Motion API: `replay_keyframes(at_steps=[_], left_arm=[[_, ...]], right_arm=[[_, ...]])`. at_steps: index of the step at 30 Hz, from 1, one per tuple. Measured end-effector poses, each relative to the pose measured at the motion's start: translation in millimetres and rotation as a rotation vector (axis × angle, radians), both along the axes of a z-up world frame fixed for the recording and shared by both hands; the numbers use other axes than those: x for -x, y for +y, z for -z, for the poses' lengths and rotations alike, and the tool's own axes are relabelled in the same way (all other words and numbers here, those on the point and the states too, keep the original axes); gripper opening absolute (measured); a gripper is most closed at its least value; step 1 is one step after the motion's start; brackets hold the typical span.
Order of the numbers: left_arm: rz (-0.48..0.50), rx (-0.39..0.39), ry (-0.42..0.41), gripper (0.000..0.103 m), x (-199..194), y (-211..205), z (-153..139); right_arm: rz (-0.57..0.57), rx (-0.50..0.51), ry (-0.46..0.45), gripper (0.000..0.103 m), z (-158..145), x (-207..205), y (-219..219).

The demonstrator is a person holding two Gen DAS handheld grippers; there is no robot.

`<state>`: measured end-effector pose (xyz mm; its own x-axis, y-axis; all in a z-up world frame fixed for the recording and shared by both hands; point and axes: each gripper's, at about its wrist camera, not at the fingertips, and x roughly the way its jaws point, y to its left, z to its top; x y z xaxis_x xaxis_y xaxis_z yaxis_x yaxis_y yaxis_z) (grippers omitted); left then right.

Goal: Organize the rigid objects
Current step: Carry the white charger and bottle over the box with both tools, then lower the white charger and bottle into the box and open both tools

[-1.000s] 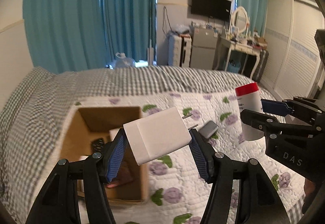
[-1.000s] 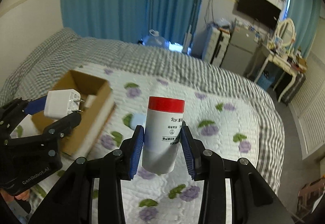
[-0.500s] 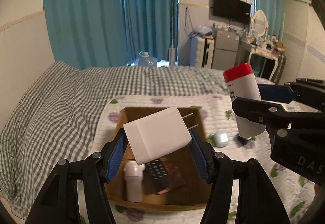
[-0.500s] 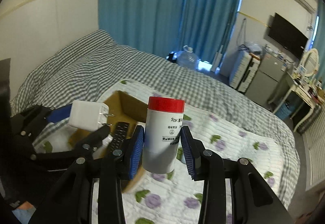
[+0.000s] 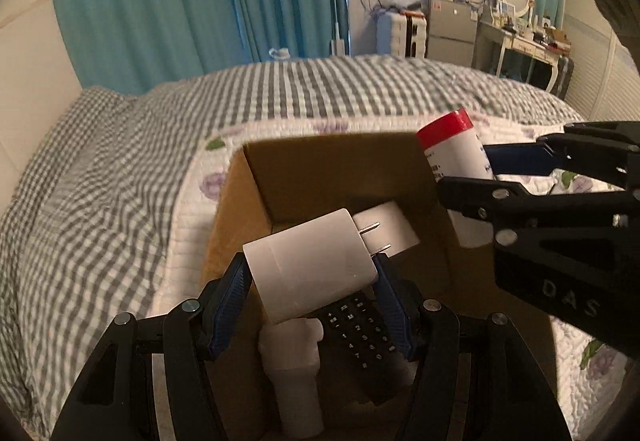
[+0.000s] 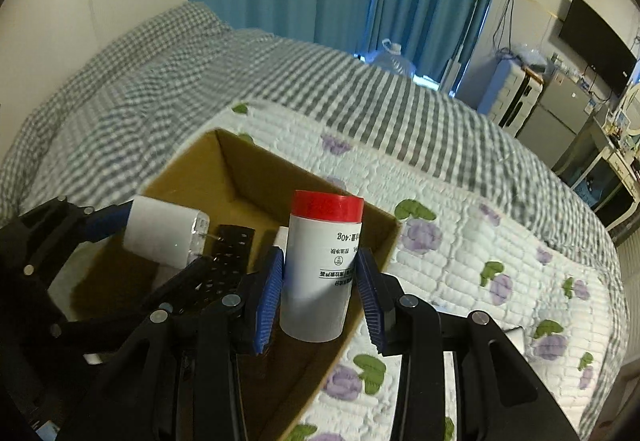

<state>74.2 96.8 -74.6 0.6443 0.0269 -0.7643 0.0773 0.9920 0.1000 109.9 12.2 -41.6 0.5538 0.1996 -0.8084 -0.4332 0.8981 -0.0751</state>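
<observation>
My left gripper (image 5: 312, 301) is shut on a white charger plug (image 5: 312, 265) and holds it over the open cardboard box (image 5: 320, 169). My right gripper (image 6: 320, 293) is shut on a white bottle with a red cap (image 6: 320, 261) and holds it above the box's right side (image 6: 384, 237). The bottle (image 5: 452, 157) and right gripper (image 5: 496, 181) show at the right of the left wrist view. The charger (image 6: 160, 237) and left gripper (image 6: 100, 237) show at the left of the right wrist view. Inside the box lie a black remote (image 5: 360, 329), a white bottle (image 5: 296, 361) and a white block (image 5: 392, 229).
The box sits on a floral quilt (image 6: 480, 241) over a grey checked bedspread (image 5: 120, 161). Blue curtains (image 5: 200, 1), a dresser and a TV stand beyond the bed. A small object (image 6: 512, 333) lies on the quilt at the right.
Both grippers have moved in over the box and lower, each holding its object. The box interior now fills the view below them.
</observation>
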Motion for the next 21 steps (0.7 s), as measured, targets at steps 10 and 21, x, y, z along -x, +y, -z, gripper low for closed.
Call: replay_keyframes(at_steps=[10, 21], left_arm=[[0.022, 0.005, 0.059, 0.063, 3, -2, 11], [-0.033, -0.013, 0.119, 0.066, 6, -1, 20]], right_arm=[[-0.041, 0.067, 0.018, 0.037, 39, -23, 11], [-0.071, 0.115, -0.03, 0.05, 35, -6, 12]])
